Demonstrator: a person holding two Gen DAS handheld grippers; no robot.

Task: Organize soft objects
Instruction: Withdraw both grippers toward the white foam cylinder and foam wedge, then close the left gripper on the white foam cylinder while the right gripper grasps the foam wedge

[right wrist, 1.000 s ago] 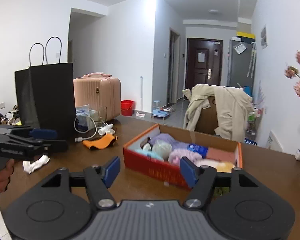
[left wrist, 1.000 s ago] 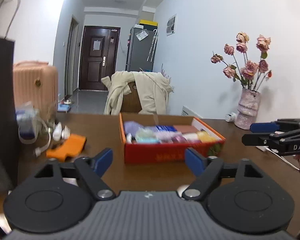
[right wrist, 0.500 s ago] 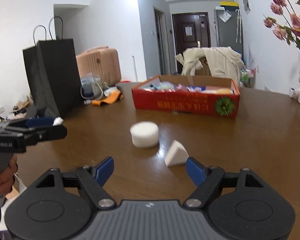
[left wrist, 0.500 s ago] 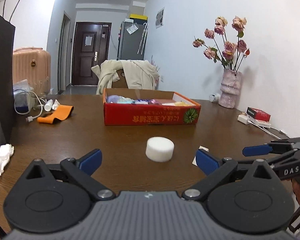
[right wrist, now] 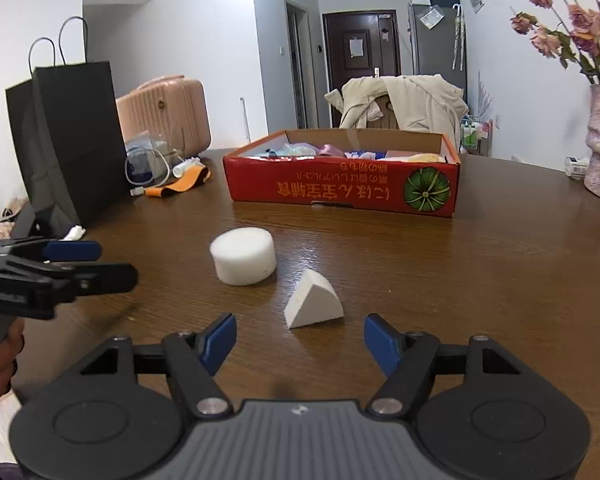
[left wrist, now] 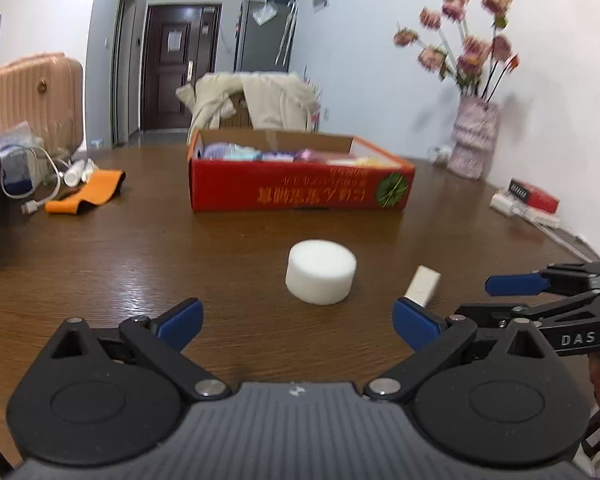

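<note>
Through my left wrist camera, the left gripper (left wrist: 296, 314) has its jaws spread as wide as they go, with nothing between them; they have just been opening. Ahead of it on the brown table (left wrist: 148, 248) sits the round white sponge (left wrist: 321, 271), a squat cylinder resting on a flat face with its axis upright. Just to its right lies the white wedge sponge (left wrist: 422, 285), seen edge-on, its long side running away from me toward the red cardboard box (left wrist: 300, 192) of soft items farther back. The right gripper (left wrist: 512, 284) enters from the right edge, near the wedge. A second ago this view showed only the box close up; now both sponges are in sight and the box lies farther off. Through my right wrist camera, the right gripper (right wrist: 296, 340) stands partly open and empty, its jaws having just narrowed a little. The wedge (right wrist: 314, 306) lies just ahead of the fingertips, apex up, ridge pointing away toward the box (right wrist: 340, 192). The cylinder (right wrist: 243, 255) stands beyond to the left, apart from it. Both look larger than half a second ago.
</note>
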